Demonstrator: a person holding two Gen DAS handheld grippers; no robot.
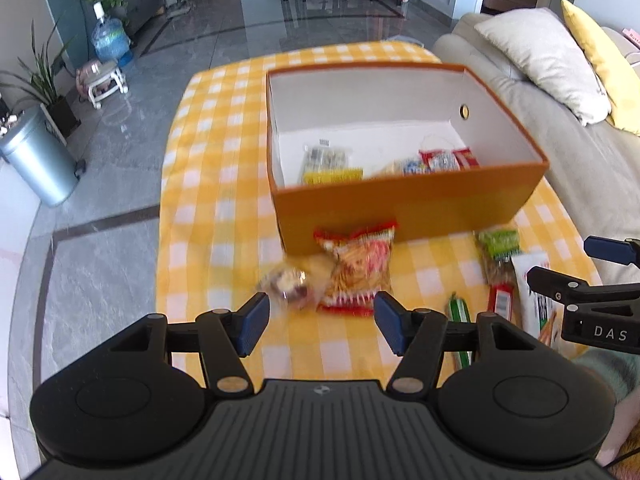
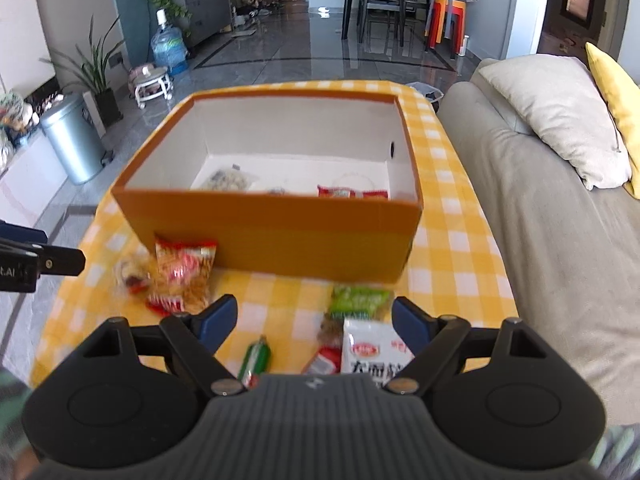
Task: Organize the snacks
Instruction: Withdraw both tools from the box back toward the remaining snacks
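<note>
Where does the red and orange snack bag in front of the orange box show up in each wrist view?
Left wrist: the red and orange snack bag lies at lower centre, just beyond the open gripper.
Right wrist: the bag sits left of centre.
Shared landmark: the orange box right behind it.

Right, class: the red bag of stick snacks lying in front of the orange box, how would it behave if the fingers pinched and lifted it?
The red bag of stick snacks looks puffy and crinkled, so it would probably sag rather than stay stiff. It is likely light for its size. The thin sticks inside could snap under a hard squeeze, and the glossy film might slip.
</note>
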